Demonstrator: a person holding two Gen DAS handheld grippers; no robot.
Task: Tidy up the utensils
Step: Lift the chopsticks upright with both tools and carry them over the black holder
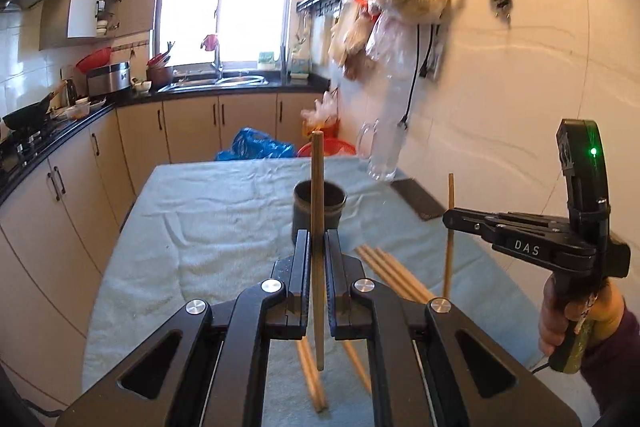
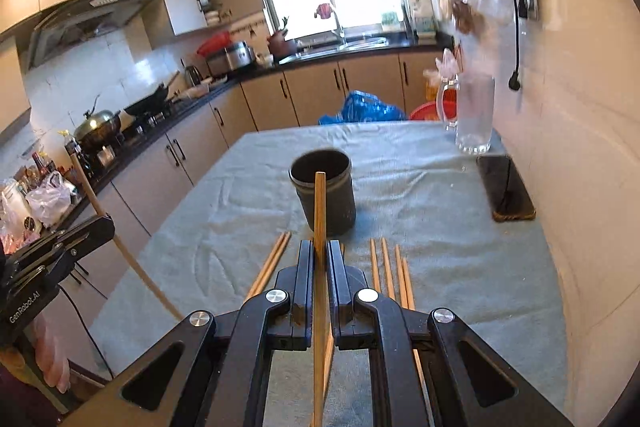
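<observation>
My left gripper (image 1: 318,241) is shut on a wooden chopstick (image 1: 317,179) that stands upright, in front of the dark round cup (image 1: 336,205) on the table. My right gripper (image 2: 320,249) is shut on a second upright chopstick (image 2: 319,203), also just short of the cup (image 2: 340,199). Each gripper shows in the other's view: the right gripper (image 1: 448,217) grips its stick at the right, and the left gripper (image 2: 105,221) grips its stick at the left. Several loose chopsticks (image 2: 390,267) lie flat on the cloth below both grippers, with a pair (image 2: 272,263) to the left.
The table carries a pale blue cloth (image 2: 440,247) and stands against the white wall on the right. A glass mug (image 2: 474,115) and a dark flat slab (image 2: 506,187) sit along that wall. Kitchen cabinets and a cluttered counter (image 2: 160,115) run along the left.
</observation>
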